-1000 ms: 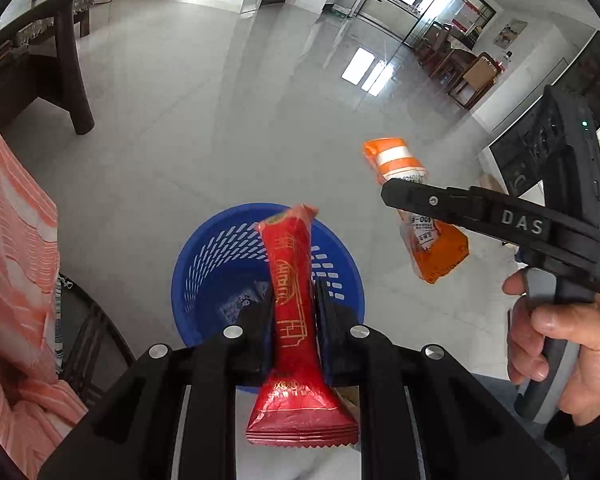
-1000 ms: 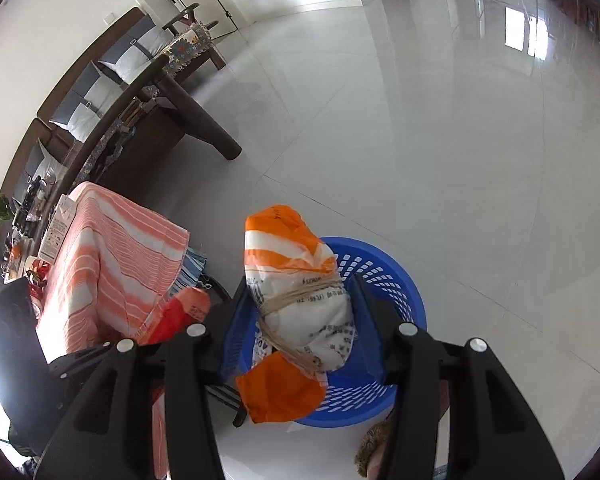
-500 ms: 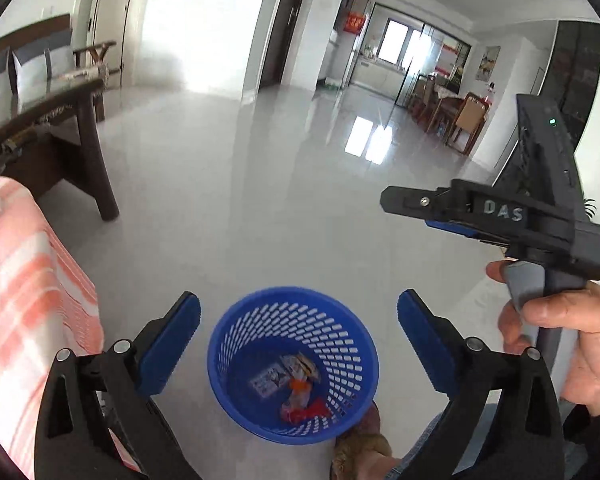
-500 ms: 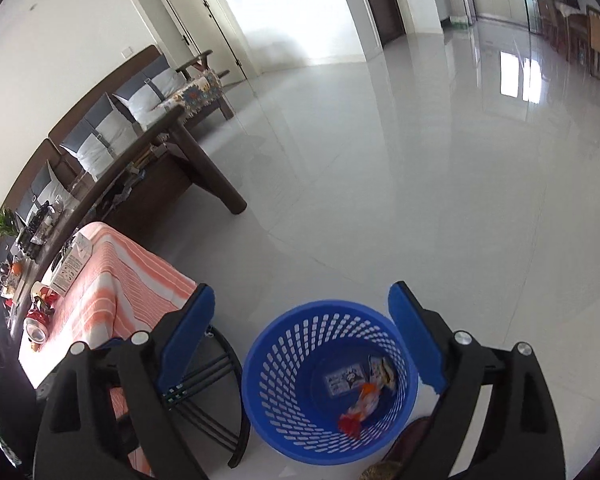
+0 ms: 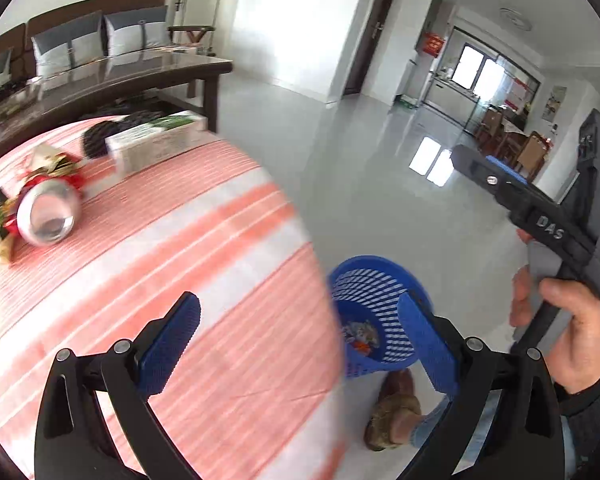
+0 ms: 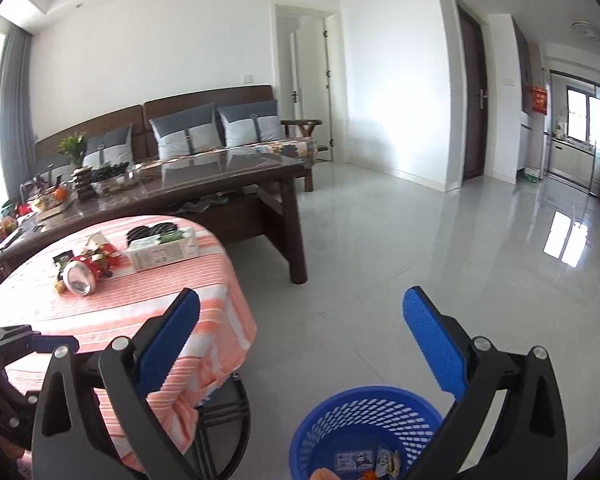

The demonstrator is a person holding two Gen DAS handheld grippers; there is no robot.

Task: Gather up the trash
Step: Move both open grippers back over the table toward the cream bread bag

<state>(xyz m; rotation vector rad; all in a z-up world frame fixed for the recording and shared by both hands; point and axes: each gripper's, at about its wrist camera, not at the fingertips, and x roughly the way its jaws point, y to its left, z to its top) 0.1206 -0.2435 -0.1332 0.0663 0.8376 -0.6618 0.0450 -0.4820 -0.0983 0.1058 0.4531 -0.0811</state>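
— Where does the trash lie?
— Wrappers sit inside the blue basket [image 6: 364,432] on the floor; a can [image 6: 78,278] and a carton [image 6: 162,250] rest on the striped table [image 6: 148,312].
— And the tongs?
— The left gripper [image 5: 300,320] gapes wide, empty. The right gripper [image 6: 300,318] has its jaws opening, nothing between them.

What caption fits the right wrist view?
Right gripper, jaws opening and empty, above the blue basket of wrappers, beside the striped table.
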